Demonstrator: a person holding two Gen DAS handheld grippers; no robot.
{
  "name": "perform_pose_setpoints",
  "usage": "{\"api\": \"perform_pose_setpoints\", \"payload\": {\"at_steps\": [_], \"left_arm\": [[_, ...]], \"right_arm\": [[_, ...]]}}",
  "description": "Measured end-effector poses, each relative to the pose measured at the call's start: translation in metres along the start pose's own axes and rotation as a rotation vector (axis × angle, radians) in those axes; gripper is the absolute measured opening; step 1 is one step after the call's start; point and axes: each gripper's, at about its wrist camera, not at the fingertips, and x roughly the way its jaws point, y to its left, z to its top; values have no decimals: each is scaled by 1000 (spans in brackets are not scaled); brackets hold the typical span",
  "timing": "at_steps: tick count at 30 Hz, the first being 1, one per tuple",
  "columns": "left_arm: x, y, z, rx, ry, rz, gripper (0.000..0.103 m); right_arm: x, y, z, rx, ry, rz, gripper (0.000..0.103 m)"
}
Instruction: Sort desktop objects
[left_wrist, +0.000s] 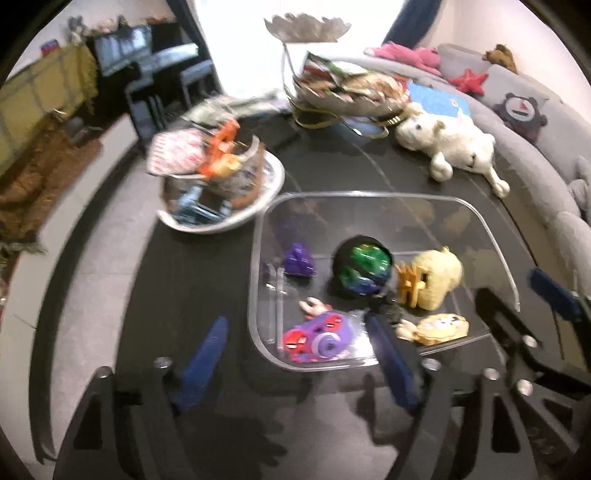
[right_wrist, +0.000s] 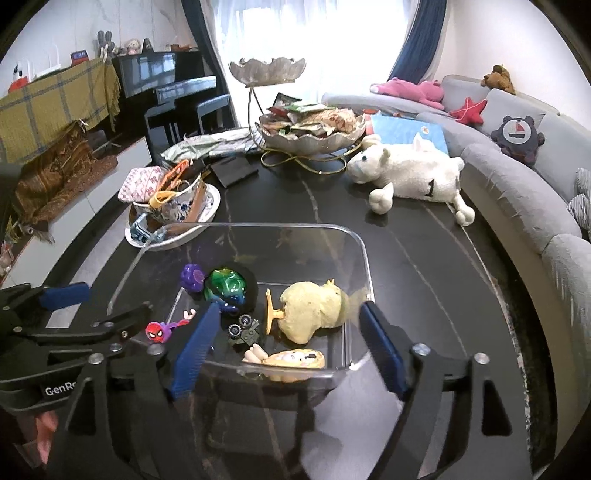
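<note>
Several small toys lie in the clear bin (right_wrist: 354, 236) at my twelve o'clock, both the left gripper (left_wrist: 295, 350) and right gripper (right_wrist: 284, 343) spread and empty; I judge the yellow plush (right_wrist: 310, 310) light, soft, best pinched mid-body.

Left gripper (left_wrist: 299, 341) jaws spread, empty, above clear bin (left_wrist: 491, 236). Bin holds yellow plush chick (left_wrist: 439, 280) and green ball (left_wrist: 364, 271). View blurred.

Bright window (right_wrist: 314, 40) with blue curtains (right_wrist: 417, 40) behind; black piano (right_wrist: 162, 81) and bench (right_wrist: 210, 107) left, plaid-covered cabinet (right_wrist: 55, 107), curved grey sofa (right_wrist: 517, 192) right, pale tiled floor (left_wrist: 92, 258), white walls.
</note>
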Motion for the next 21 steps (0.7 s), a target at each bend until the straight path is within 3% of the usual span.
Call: {"api": "perform_pose_setpoints", "payload": {"at_steps": [10, 21], "left_arm": [[-21, 12, -22, -47, -12, 9, 83], [-60, 16, -40, -57, -53, 1, 83]], "right_arm": [[-26, 6, -9, -5, -36, -10, 94], [-58, 0, -28, 6, -51, -35, 99]]}}
